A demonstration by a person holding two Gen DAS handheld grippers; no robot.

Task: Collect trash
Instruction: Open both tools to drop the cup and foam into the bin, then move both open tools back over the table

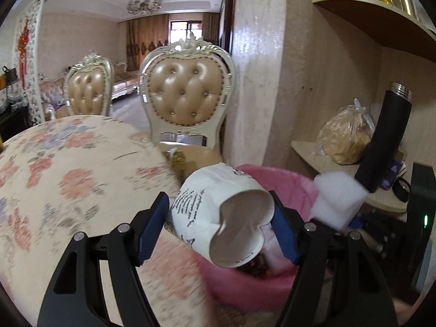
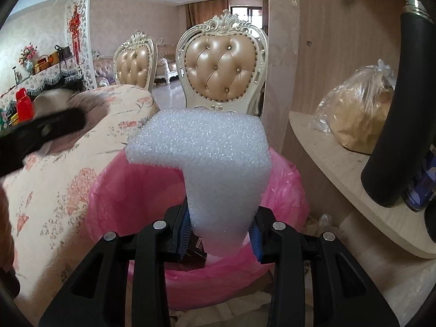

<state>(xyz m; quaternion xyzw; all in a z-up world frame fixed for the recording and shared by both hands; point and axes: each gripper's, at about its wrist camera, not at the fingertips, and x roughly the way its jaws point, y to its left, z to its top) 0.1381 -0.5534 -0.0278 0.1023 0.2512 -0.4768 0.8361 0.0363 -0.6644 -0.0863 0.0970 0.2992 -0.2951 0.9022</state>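
L gripper (image 1: 218,218) clamps crushed paper cup (image 1: 218,212), R gripper (image 2: 222,231) pinches foam block (image 2: 215,160), both over pink-lined bin (image 2: 286,190), ready to drop.

Tufted chairs (image 2: 220,65), chandelier (image 1: 144,4), curtained window (image 1: 185,27), beige walls.

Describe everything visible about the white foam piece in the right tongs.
The foam piece is white, bubbly packing foam, cut roughly in an L or T: a wide block on top narrowing to a stem. The right tongs are shut on the stem, blue pads pressing both sides, holding it upright above the pink-lined bin. The left wrist view shows it beside the paper cup, apart.
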